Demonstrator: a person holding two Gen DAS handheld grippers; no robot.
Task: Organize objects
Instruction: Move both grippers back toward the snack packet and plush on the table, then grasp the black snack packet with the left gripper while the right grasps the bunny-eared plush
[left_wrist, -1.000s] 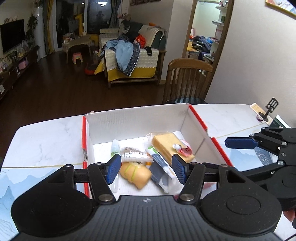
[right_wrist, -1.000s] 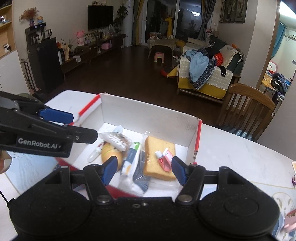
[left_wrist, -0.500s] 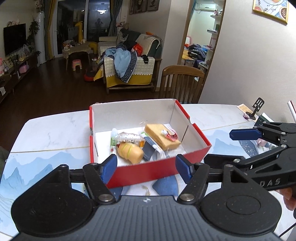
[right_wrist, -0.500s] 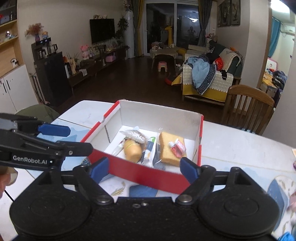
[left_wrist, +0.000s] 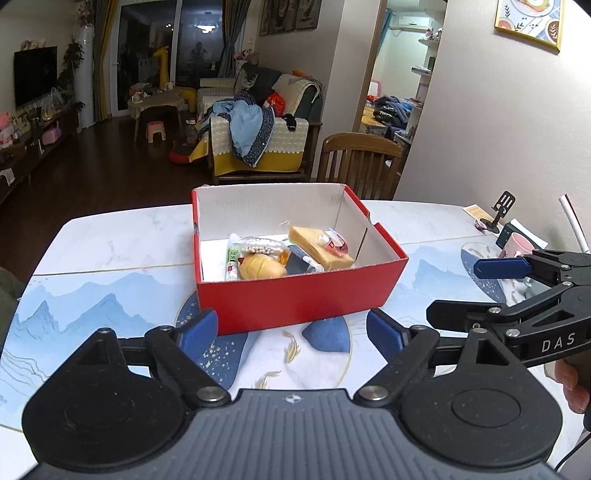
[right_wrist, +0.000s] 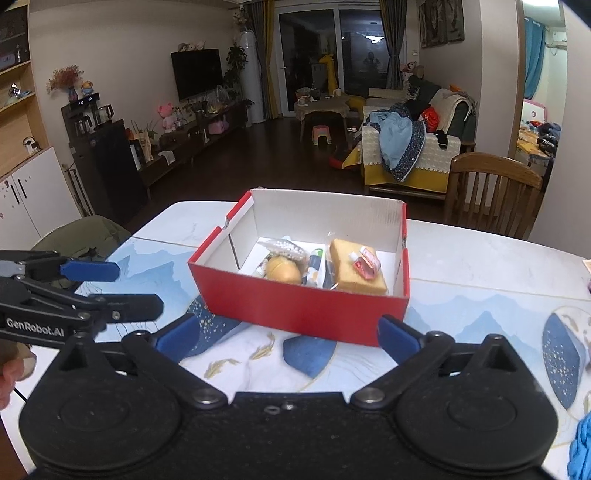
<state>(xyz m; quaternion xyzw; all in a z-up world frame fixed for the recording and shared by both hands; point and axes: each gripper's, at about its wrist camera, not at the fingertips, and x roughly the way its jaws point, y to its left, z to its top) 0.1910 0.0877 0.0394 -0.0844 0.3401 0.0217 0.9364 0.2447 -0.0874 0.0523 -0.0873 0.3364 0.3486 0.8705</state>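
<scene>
Red open box (left_wrist: 295, 295) upright on table; inside: yellow sponge (left_wrist: 319, 247), round yellow toy (left_wrist: 260, 267), tubes, bead bag.

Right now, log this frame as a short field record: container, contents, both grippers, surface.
container: red box, open top, white inside
contents: yellow sponge with small red tube on it, bag of white beads, round yellow item, green-white tube
left gripper: open, empty, short of the box
right gripper: open, empty, short of the box
surface: table, marble top, blue patterned mat

Red box (left_wrist: 295, 299), white inside; blue-padded tools (left_wrist: 291, 330)
</scene>
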